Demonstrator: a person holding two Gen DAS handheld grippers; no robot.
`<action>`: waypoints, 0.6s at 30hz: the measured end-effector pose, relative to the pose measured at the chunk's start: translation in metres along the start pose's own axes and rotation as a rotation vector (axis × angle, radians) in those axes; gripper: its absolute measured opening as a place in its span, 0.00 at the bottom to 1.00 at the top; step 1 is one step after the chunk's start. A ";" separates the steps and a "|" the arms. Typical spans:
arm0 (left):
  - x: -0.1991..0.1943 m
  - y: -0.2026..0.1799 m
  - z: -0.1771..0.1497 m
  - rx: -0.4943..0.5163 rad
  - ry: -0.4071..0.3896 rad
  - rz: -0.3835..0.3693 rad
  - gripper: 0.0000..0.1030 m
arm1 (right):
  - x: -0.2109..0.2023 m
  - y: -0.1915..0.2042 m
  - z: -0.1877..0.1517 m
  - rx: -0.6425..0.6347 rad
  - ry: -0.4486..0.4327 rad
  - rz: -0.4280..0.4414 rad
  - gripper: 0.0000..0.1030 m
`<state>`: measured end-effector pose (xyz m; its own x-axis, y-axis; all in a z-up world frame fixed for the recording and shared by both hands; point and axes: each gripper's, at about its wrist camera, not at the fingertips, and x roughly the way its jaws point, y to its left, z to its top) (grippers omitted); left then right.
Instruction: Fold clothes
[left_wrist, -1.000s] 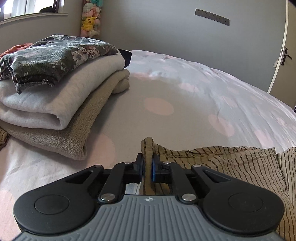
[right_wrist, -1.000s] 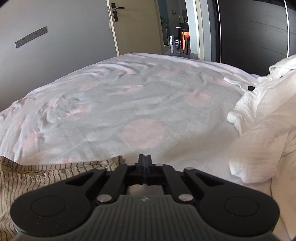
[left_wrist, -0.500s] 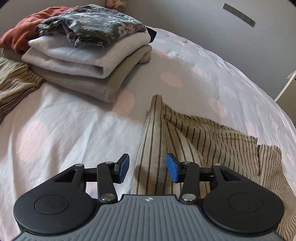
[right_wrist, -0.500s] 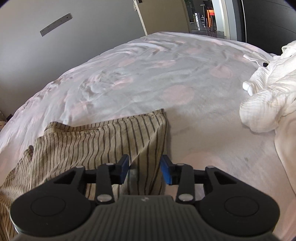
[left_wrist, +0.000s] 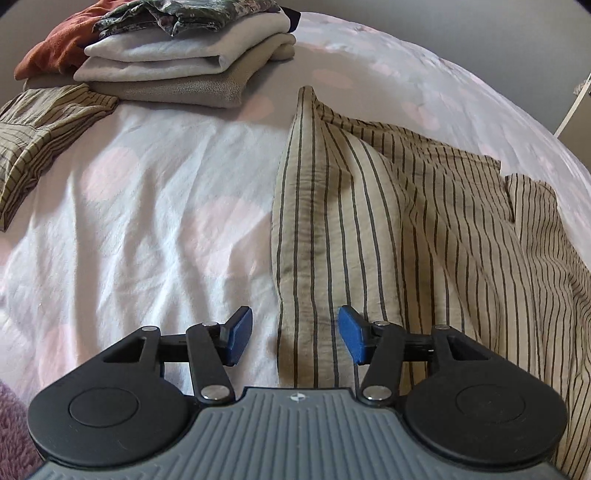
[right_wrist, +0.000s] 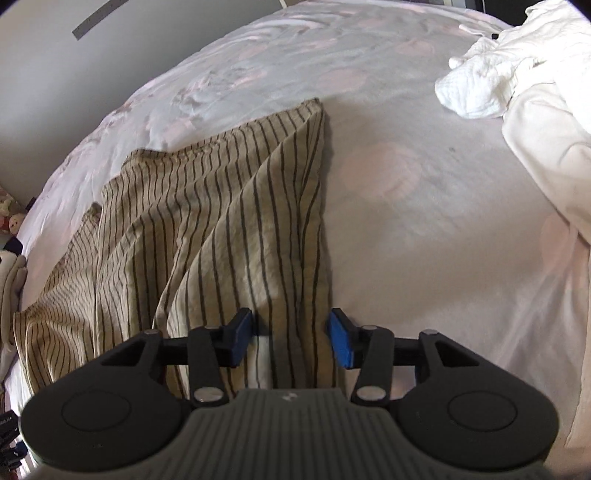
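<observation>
Both the left gripper (left_wrist: 295, 334) and right gripper (right_wrist: 291, 338) stood spread, empty, over the striped garment (left_wrist: 388, 221) lying half-folded mid-bed (left_wrist: 147, 221); more folds remained, I judged.

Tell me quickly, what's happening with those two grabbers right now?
Left gripper, right gripper: jaws just opened, nothing clamped. Striped garment lies released on the bed. Folded stack well clear.

Two grippers are showing, the left gripper (left_wrist: 295, 334) and the right gripper (right_wrist: 291, 338). One striped tan garment (left_wrist: 388, 221) is lying spread on one bed (left_wrist: 147, 221). One stack of folded clothes (left_wrist: 177, 62) is holding four visible pieces. A second striped piece (left_wrist: 40, 136) and one white heap (right_wrist: 517, 74) are lying apart.
</observation>
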<state>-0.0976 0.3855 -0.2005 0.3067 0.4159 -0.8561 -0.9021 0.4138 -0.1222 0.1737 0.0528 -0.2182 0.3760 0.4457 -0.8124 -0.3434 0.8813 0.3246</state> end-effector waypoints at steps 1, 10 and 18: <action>0.003 0.000 0.000 0.010 0.014 0.012 0.48 | 0.002 0.006 -0.003 -0.033 0.008 -0.024 0.37; 0.001 0.005 -0.004 0.052 0.009 0.056 0.46 | -0.002 0.010 -0.013 -0.088 -0.011 -0.162 0.13; -0.036 0.002 -0.009 0.076 -0.086 -0.139 0.51 | -0.034 0.014 -0.030 -0.055 -0.040 -0.062 0.44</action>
<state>-0.1136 0.3637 -0.1745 0.4548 0.4169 -0.7870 -0.8247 0.5307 -0.1955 0.1308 0.0453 -0.2006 0.4317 0.3972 -0.8099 -0.3647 0.8980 0.2461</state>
